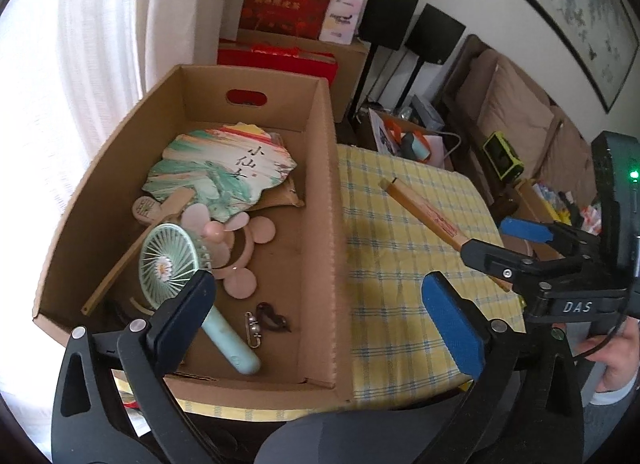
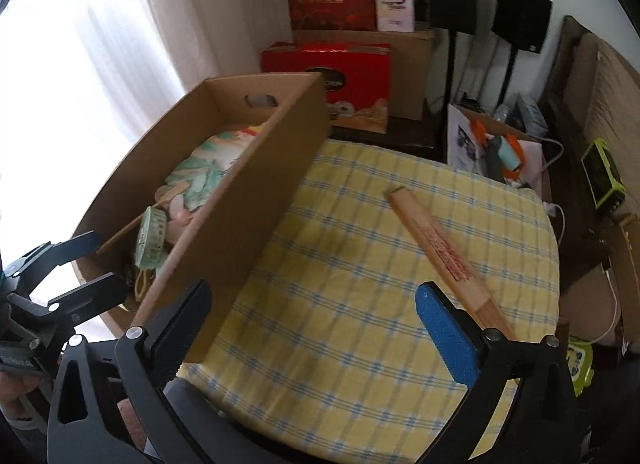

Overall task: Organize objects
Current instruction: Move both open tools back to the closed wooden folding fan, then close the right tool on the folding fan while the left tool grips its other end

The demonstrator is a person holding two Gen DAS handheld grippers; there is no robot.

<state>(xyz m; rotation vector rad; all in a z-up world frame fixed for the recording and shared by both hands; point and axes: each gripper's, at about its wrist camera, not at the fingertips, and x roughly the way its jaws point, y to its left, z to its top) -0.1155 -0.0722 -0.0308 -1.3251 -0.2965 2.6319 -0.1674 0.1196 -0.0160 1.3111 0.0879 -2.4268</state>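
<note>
Here, left gripper (image 1: 320, 320): we hold it spread wide, grasping nothing, above the cardboard box (image 1: 320, 224).
Right gripper (image 2: 316, 324): fingers parted, nothing between them.
Folded fan (image 2: 440, 248): on the checked tablecloth (image 2: 340, 264), outside the box.
Box contents: paper fan (image 1: 224, 172), green handheld fan (image 1: 172, 264).

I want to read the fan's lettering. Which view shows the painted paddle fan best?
The left wrist view: it looks down into the cardboard box, showing the painted paddle fan whole. In the right wrist view the box wall hides most of it.

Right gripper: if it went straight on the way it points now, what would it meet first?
Probably the yellow checked tablecloth; the open right gripper frames bare cloth. The folded fan lies just right of that line, though depth is unclear.
</note>
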